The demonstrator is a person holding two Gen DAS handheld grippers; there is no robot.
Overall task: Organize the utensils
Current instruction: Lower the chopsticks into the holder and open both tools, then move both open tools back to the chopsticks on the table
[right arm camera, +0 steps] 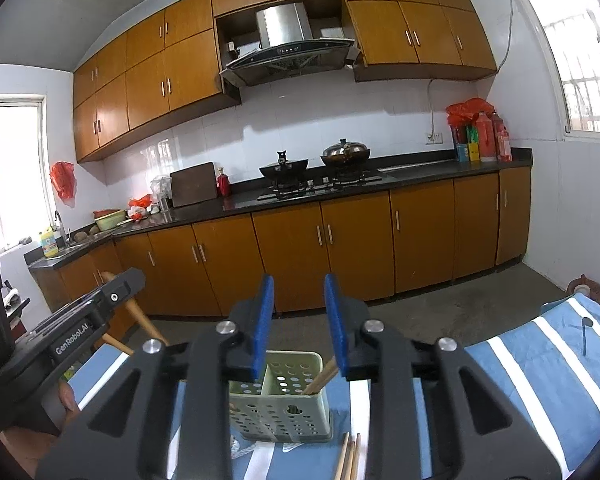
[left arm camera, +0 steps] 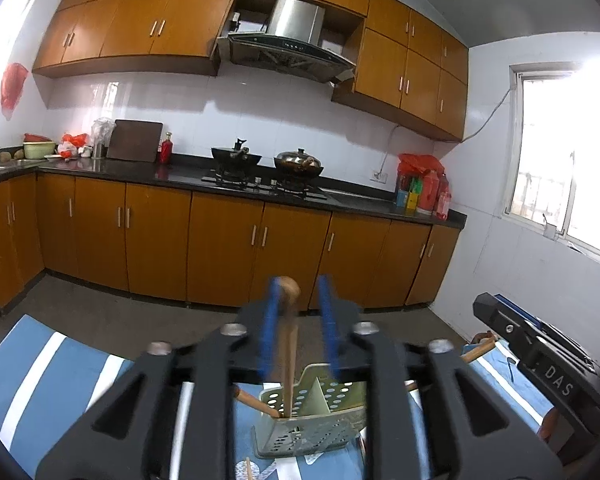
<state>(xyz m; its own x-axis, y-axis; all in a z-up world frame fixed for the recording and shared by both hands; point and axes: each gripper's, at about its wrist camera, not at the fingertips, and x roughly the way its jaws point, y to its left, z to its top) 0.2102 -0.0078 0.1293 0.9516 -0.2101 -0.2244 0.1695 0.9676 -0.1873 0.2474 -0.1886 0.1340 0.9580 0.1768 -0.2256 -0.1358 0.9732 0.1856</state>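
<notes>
Both tongs stood released over the slotted caddy (right arm camera: 280,396); between the left tongs (left arm camera: 300,320) a light, stiff wooden spoon (left arm camera: 289,344) stood loose, best gripped mid-handle; the right tongs (right arm camera: 298,320) held nothing

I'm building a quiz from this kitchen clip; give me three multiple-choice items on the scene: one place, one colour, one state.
1. Where does the perforated caddy stand?
A. on the striped cloth
B. on the stove
C. in the sink

2. What colour are the gripper pads?
A. red
B. blue
C. white

3. How does the right gripper stand?
A. clamped on chopsticks
B. open, nothing between its pads
C. clamped on the caddy

Answers: 1 A, the caddy sits on blue-and-white cloth; 2 B, both pads show blue; 3 B, a clear gap separates the pads, and the chopsticks lean in the caddy.
</notes>
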